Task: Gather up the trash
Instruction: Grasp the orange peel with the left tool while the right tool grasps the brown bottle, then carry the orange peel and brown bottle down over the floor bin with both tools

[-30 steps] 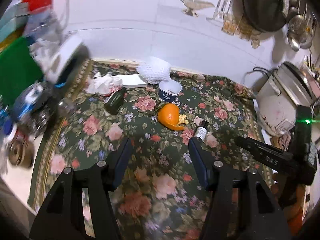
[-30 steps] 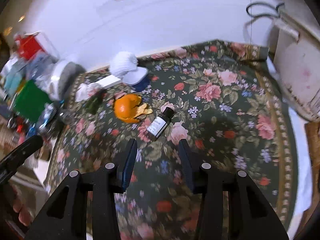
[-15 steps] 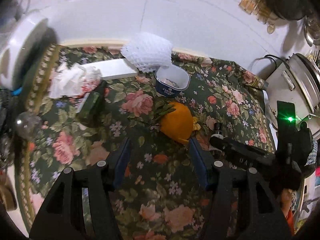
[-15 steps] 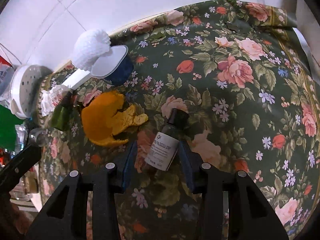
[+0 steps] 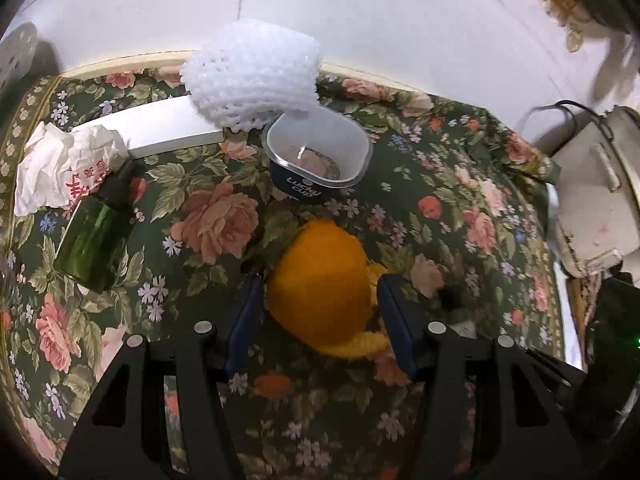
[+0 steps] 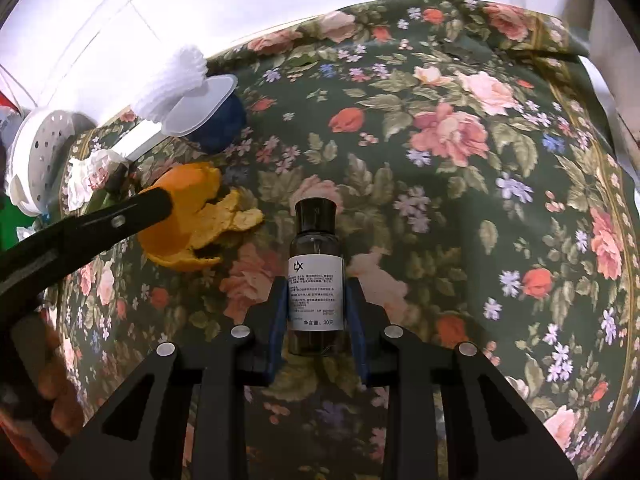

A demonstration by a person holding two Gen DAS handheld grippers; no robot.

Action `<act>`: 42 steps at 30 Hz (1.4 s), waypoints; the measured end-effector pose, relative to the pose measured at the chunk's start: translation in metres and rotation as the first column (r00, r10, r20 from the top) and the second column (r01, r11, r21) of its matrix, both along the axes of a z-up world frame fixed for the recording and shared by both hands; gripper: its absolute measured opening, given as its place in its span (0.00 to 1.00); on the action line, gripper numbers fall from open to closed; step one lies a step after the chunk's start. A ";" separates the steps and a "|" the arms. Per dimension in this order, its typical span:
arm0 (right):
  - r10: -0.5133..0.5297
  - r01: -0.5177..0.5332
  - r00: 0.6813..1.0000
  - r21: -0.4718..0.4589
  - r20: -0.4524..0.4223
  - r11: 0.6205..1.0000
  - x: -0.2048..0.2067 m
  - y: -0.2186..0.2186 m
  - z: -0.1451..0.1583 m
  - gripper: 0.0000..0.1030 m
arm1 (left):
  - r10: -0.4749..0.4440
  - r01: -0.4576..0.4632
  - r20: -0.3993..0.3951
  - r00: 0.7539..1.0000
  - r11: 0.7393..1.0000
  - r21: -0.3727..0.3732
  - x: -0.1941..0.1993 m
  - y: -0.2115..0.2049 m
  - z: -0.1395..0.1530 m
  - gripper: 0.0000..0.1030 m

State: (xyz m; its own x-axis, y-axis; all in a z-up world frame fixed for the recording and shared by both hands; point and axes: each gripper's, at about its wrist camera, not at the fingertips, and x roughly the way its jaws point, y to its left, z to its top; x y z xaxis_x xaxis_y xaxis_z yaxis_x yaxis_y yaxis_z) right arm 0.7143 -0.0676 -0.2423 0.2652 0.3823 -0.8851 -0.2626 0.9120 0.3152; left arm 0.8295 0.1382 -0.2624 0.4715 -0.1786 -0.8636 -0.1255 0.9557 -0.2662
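An orange peel [image 5: 324,292] lies on the floral cloth [image 5: 208,220]. My left gripper [image 5: 320,312] is open with a finger on each side of the peel. It also shows in the right wrist view [image 6: 188,216]. A small brown bottle [image 6: 316,280] with a white label lies flat between the pads of my right gripper [image 6: 316,308], which touch its sides. A blue yogurt cup [image 5: 316,160], a white foam net [image 5: 252,80], a green bottle [image 5: 96,236] and crumpled paper [image 5: 60,168] lie behind the peel.
A white flat box [image 5: 160,128] lies along the back wall [image 5: 360,20]. A white rice cooker [image 5: 600,184] stands at the right edge. A white perforated lid [image 6: 44,152] stands at the left in the right wrist view.
Both grippers moved forward and down. The left one now straddles the orange peel. The right one slid around the brown bottle and narrowed onto it.
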 end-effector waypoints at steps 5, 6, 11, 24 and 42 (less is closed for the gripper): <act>-0.026 0.026 1.000 0.013 0.012 1.000 -0.002 -0.016 0.007 0.25 | 0.022 -0.023 0.021 1.000 0.998 0.052 0.002 -0.003 -0.005 0.43; -0.030 0.030 0.999 0.015 0.014 0.999 -0.002 -0.019 0.008 0.25 | 0.027 -0.029 0.024 0.999 0.998 0.063 0.001 -0.003 -0.005 0.39; -0.048 0.047 0.998 0.028 0.037 0.999 -0.004 -0.031 0.020 0.25 | 0.044 -0.046 0.028 0.999 0.996 0.078 -0.007 -0.003 -0.004 0.26; -0.004 -0.008 0.990 0.085 0.141 0.996 -0.043 -0.075 0.069 0.25 | 0.069 -0.088 0.140 0.988 0.987 0.136 -0.083 -0.036 0.052 0.19; 0.108 -0.154 0.956 0.152 0.274 0.976 -0.137 -0.114 0.131 0.25 | 0.149 -0.184 0.250 0.957 0.975 0.123 -0.231 -0.090 0.125 0.18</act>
